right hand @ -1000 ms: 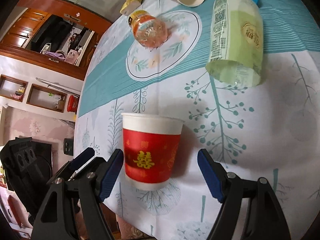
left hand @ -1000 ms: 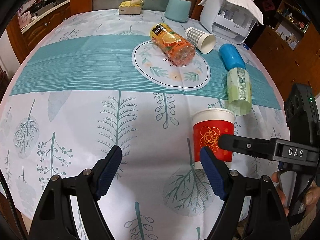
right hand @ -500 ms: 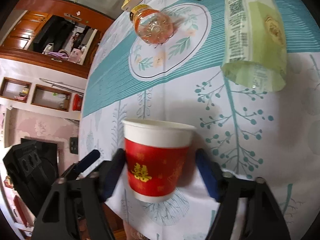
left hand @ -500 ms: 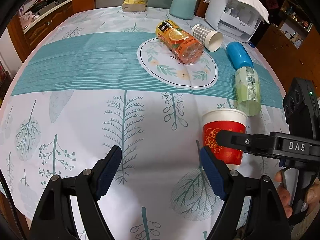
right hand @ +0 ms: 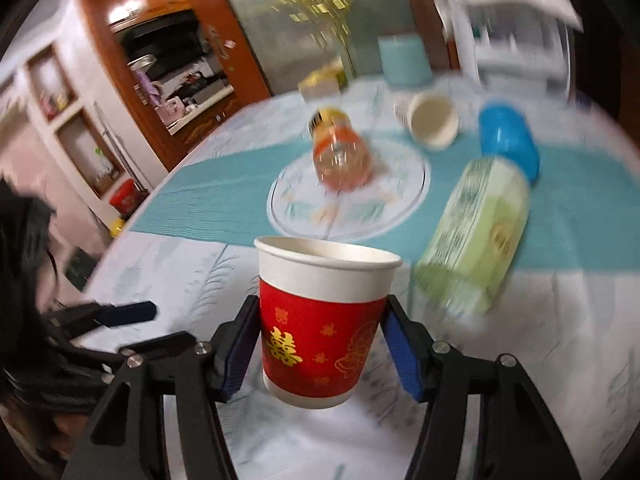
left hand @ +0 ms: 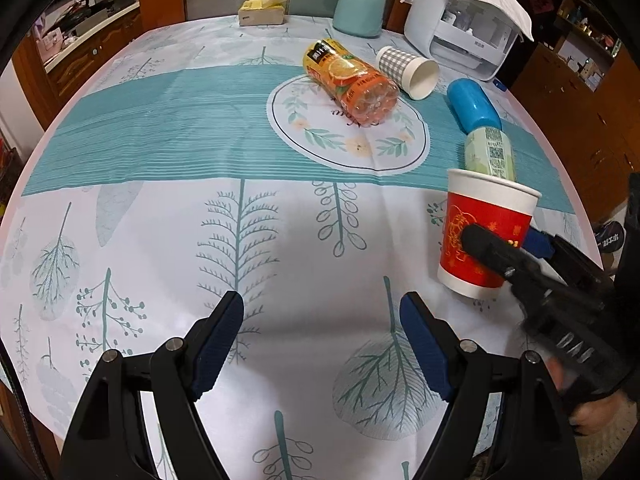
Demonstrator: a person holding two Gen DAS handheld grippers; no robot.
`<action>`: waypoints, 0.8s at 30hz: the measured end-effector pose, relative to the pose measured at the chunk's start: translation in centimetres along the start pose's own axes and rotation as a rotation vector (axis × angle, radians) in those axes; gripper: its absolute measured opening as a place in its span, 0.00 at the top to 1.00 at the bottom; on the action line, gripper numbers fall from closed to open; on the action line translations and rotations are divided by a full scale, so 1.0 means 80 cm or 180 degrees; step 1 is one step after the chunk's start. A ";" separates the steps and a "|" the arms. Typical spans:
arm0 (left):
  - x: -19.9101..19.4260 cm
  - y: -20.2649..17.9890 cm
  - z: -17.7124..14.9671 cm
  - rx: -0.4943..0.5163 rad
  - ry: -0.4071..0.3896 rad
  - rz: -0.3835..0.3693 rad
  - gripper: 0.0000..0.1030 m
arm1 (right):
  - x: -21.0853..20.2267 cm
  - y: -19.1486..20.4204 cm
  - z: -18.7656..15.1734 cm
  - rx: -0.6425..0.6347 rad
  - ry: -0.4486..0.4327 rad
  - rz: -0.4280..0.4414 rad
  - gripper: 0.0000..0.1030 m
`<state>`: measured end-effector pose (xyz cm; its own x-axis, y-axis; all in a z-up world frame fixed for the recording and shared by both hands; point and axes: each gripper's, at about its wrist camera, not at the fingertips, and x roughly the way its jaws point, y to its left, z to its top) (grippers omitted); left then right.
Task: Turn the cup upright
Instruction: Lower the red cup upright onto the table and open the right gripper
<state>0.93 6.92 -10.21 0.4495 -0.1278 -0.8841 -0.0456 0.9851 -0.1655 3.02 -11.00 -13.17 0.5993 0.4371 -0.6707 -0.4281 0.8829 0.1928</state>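
Note:
A red paper cup with a white rim (right hand: 320, 328) stands mouth up between my right gripper's (right hand: 320, 350) blue pads, which are shut on its sides. It is held a little above the tablecloth, slightly tilted. In the left wrist view the same cup (left hand: 480, 232) sits at the right with the right gripper (left hand: 504, 240) clamped on it. My left gripper (left hand: 322, 344) is open and empty over the near part of the table.
On the round table (left hand: 160, 240) lie an orange bottle (left hand: 352, 80), a checked paper cup (left hand: 408, 70), a blue cup (left hand: 474, 108) and a green cup (left hand: 490, 154). A white appliance (left hand: 464, 28) and a teal canister (left hand: 360, 10) stand at the back.
My right gripper has closed on the red cup, lifted it off the cloth and swung level, so its view now looks across the table. The left gripper stayed open, moving slightly.

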 end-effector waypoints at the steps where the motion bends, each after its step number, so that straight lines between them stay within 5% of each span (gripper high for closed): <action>1: 0.001 -0.001 -0.001 0.0000 0.0013 -0.0002 0.23 | 0.000 0.004 -0.006 -0.0141 -0.0101 -0.0062 0.41; 20: -0.007 -0.016 -0.015 0.0105 -0.0059 0.0072 0.23 | -0.019 0.037 -0.061 -0.0841 -0.0187 -0.0277 0.39; 24: -0.011 -0.022 -0.025 0.0144 -0.0048 0.0089 0.23 | -0.025 0.039 -0.063 -0.0816 -0.0183 -0.0255 0.29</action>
<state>-1.15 5.10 -10.01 0.4619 -0.0988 -0.8814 -0.0181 0.9925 -0.1208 -2.98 -9.98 -14.83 0.6724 0.3831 -0.6333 -0.5306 0.8461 -0.0516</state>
